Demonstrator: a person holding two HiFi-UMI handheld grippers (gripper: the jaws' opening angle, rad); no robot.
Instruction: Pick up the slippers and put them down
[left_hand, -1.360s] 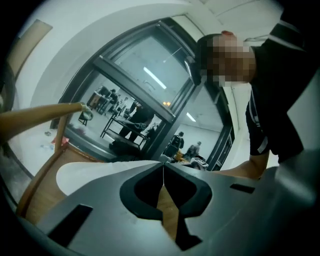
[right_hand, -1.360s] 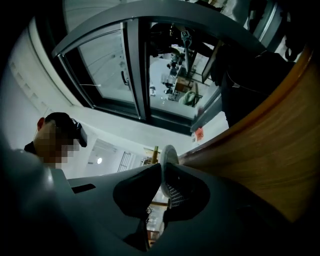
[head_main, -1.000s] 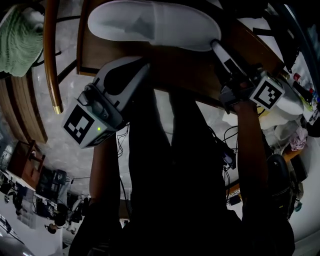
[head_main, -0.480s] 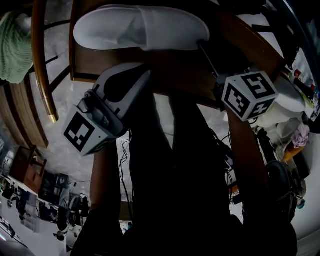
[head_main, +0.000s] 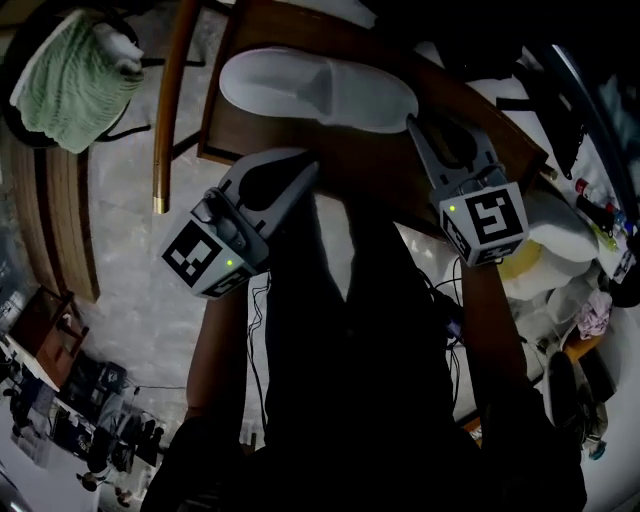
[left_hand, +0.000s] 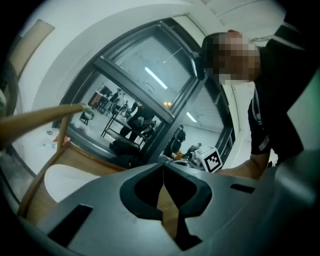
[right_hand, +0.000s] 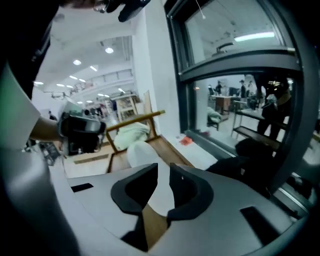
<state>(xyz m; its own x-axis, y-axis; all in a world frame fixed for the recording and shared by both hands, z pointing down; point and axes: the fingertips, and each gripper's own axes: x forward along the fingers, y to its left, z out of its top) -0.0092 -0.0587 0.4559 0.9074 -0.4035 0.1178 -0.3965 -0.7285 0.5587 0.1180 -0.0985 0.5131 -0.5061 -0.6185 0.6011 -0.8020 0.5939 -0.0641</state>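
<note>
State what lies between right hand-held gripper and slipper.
Only bare wooden table, per the head view, separates slipper and right hand-held gripper, whose jaws have just been opening, empty.

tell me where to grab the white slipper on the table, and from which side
Probably the thin rim at the end nearest the right claw, coming in low from the person's side. The white slipper lies flat along the wooden table and looks too broad to span across, so only an edge fits. That claw's jaws have just been opening, with nothing between them.
</note>
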